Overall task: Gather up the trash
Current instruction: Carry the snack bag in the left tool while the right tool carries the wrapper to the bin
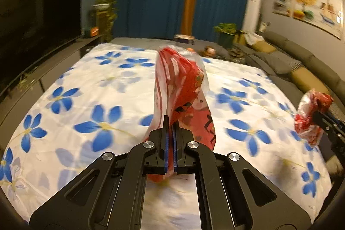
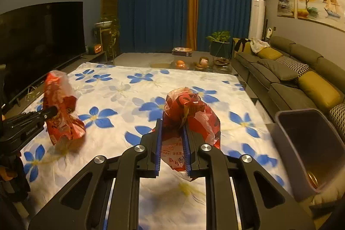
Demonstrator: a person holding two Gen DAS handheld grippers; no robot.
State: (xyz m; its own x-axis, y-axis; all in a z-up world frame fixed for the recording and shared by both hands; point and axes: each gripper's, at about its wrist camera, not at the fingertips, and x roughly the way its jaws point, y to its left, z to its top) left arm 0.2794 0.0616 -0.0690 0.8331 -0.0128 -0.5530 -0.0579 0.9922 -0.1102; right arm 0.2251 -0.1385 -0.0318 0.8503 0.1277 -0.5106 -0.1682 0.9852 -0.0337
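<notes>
The left hand-held gripper [image 1: 170, 122] is clamped tight on a red snack bag [image 1: 183, 87], its blue pads pressed flat against the crinkled plastic. The bag stands nearly upright, its long axis rising from the jaws and leaning a little away from the camera, lifted clear of the flowered sheet [image 1: 86, 100] below. The right hand-held gripper [image 2: 172, 124] grips a crumpled red wrapper bundle [image 2: 192, 113], with the jaws held apart by the wad between them. That bundle is bunched rather than long; its bulk sits above and just right of the fingertips, also off the sheet.

From the right wrist view, the left gripper and its bag appear at the left side, well apart from the right one. A dark plastic bin [image 2: 308, 143] stands just beside the sheet at the right, its mouth tilted toward the camera, with something round and gold at its bottom. Beyond it runs a grey sofa [image 2: 280, 70] with yellow cushions. A television [image 2: 43, 36] stands at the left, blue curtains [image 2: 155, 10] hang at the far wall, and a low table [image 2: 204, 66] with small things sits past the sheet's far edge.
</notes>
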